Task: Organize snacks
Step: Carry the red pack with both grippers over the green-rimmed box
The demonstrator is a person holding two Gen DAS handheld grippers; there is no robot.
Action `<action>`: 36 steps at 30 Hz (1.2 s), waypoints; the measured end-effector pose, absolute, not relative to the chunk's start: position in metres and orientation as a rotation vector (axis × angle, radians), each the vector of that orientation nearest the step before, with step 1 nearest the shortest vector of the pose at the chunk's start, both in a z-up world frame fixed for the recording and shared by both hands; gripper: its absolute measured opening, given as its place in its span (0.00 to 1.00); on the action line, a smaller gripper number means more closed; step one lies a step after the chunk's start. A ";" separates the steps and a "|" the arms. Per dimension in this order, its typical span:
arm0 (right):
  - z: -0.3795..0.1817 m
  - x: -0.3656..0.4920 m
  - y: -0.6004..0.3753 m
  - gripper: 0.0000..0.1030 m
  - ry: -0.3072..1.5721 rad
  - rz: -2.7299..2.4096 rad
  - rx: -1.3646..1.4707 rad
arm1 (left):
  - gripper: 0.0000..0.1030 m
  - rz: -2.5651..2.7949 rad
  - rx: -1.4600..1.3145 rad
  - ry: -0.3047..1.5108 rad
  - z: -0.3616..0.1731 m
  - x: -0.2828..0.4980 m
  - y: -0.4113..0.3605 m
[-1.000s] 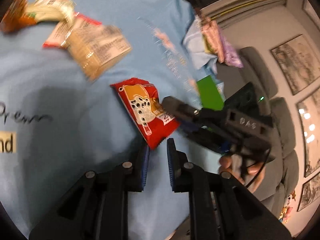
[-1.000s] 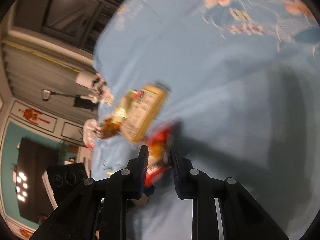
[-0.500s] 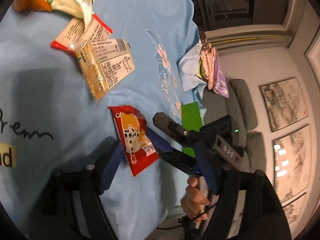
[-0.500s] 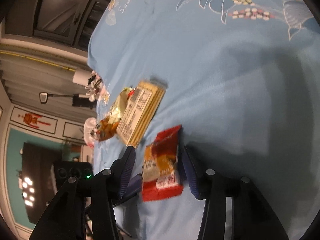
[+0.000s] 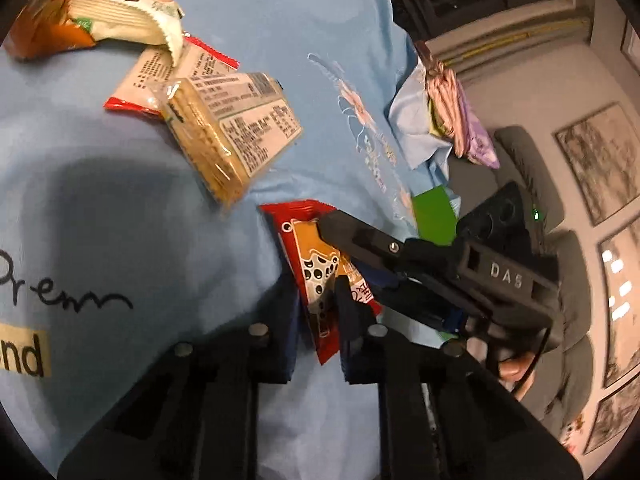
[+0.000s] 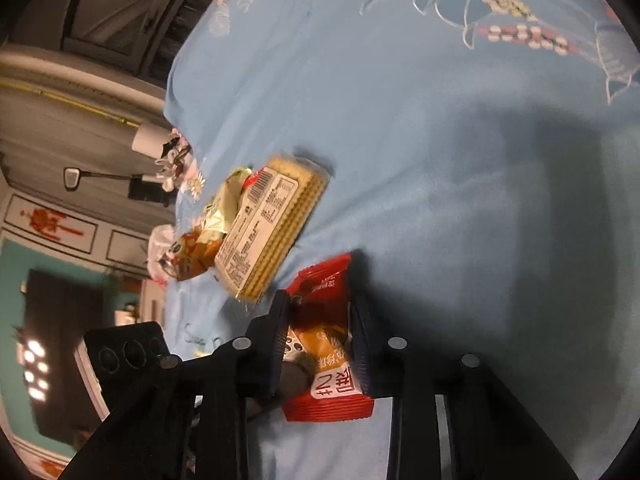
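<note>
Both hand-held grippers are on the same item: the red snack packet (image 5: 320, 280), lying flat on the blue cloth (image 5: 120, 200) covering the desk, just beside the wafer pack (image 5: 232, 136).

Left hand-held gripper (image 5: 318, 320): jaws have just been closing, now narrow, straddling the packet's near end; pads look to be pinching it.

Right hand-held gripper (image 6: 320, 340): jaws also just closing, packet between them, pads against both long edges (its top finger shows in the left wrist view, lying across the packet).

Step in hand, as I read it: picking this packet up to move it toward the other snacks, i.e. the pile of the wafer pack, white wrapper (image 5: 128, 20) and orange bag (image 5: 44, 28).

Next move: I'd let one gripper release before lifting, otherwise the two will pull against each other and the foil may crumple or slip. Then lift clear of the cloth so it doesn't drag, and set it down next to the wafer pack.
</note>
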State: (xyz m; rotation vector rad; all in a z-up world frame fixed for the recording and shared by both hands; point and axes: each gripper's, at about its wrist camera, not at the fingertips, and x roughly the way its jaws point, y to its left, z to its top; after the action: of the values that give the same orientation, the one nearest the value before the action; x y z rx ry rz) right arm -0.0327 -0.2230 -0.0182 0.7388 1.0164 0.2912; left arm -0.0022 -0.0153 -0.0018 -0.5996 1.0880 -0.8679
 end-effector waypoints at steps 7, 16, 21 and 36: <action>-0.003 -0.041 -0.225 0.29 0.964 0.326 0.724 | 0.15 -0.873 -0.567 1.073 0.018 -0.009 -0.021; 0.060 -0.077 -0.259 0.29 0.792 0.282 0.661 | 0.15 -1.007 -0.397 0.985 0.087 -0.023 -0.091; 0.101 -0.128 -0.323 0.29 0.610 0.159 0.659 | 0.15 -1.156 -0.255 0.930 0.125 -0.045 -0.181; 0.076 -0.227 -0.477 0.29 0.463 -0.193 0.884 | 0.16 -1.313 -0.001 1.017 0.104 -0.094 -0.364</action>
State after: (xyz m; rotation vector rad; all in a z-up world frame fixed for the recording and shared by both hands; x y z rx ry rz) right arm -0.2272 -0.4770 0.0763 0.8843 0.4628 -0.1925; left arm -0.0939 -0.3637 0.1039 -0.0007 1.0171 -1.3133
